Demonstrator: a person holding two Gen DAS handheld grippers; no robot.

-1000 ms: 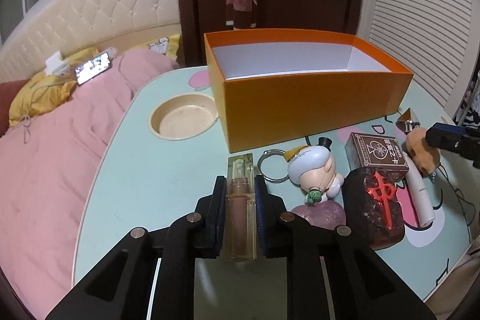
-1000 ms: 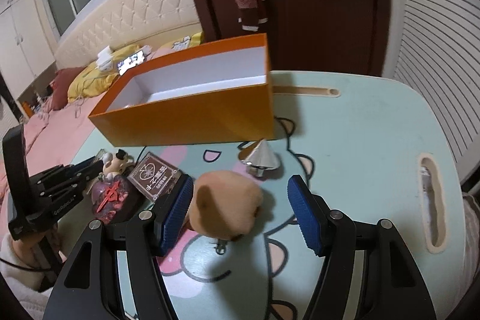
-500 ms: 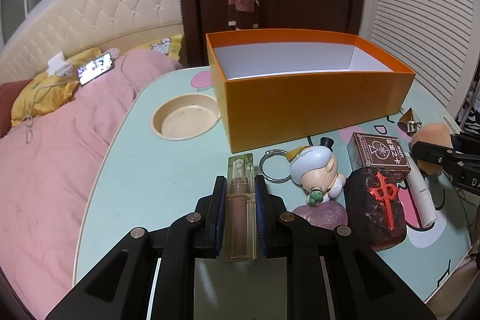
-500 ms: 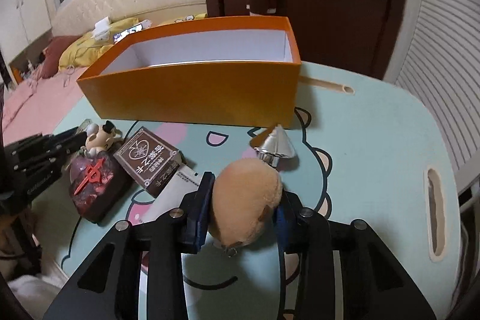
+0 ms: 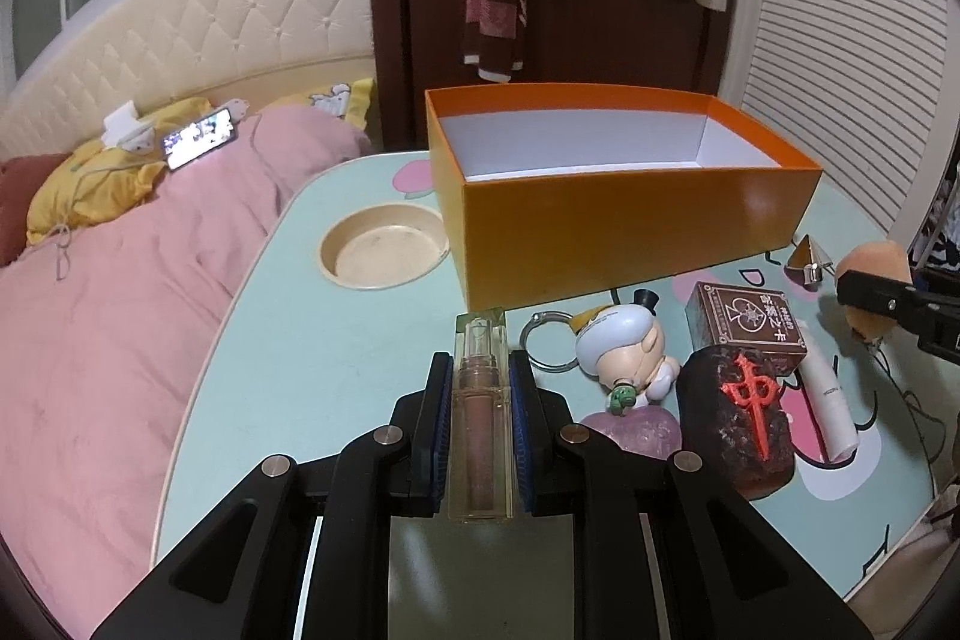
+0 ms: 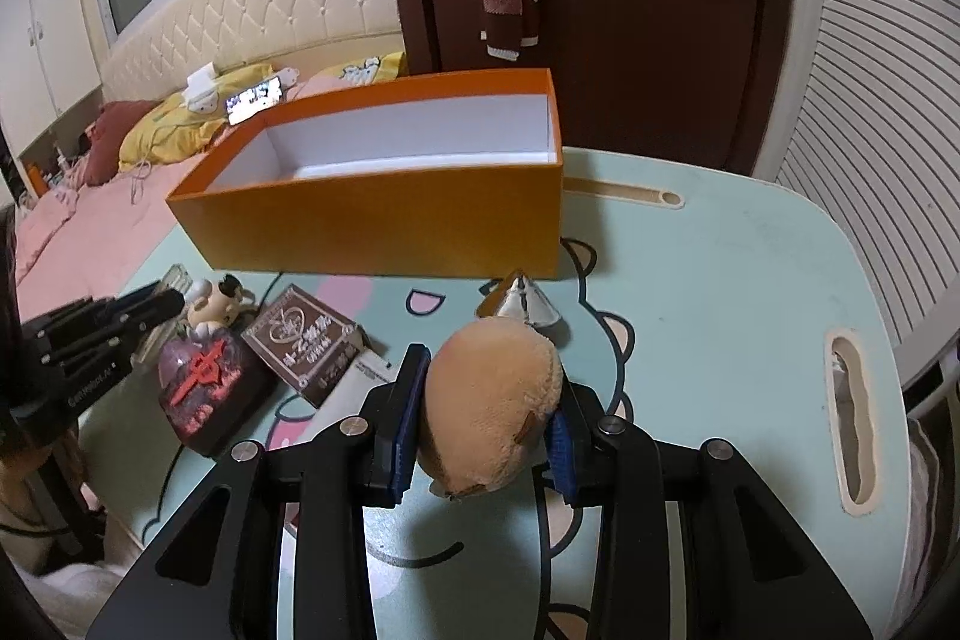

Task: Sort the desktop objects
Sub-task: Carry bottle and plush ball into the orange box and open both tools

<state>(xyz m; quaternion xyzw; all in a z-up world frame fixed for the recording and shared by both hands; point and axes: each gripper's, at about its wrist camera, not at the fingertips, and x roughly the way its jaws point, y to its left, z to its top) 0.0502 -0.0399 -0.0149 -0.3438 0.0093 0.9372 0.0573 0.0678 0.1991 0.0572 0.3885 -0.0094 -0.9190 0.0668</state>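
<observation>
My left gripper (image 5: 479, 370) is shut on a clear lip gloss tube (image 5: 480, 412), held above the table in front of the orange box (image 5: 630, 226). My right gripper (image 6: 489, 388) is shut on a tan plush toy (image 6: 489, 424), lifted above the table. That plush (image 5: 873, 259) also shows at the right of the left wrist view. The orange box (image 6: 384, 220) is open, and its white floor, as far as it shows, is bare. On the table lie a doll keychain (image 5: 624, 346), a brown card box (image 5: 744, 319), a dark block with a red character (image 5: 738, 412) and a white tube (image 5: 831, 394).
A silver cone (image 6: 528, 307) stands by the box's near right corner. A round cup recess (image 5: 384, 253) is sunk in the table left of the box. A pink quilt (image 5: 108, 292) borders the table's left edge. A slot (image 6: 852, 424) is cut near the table's right edge.
My right gripper closed on the plush and lifted it off the table. My left gripper has risen slightly, still holding the lip gloss tube.
</observation>
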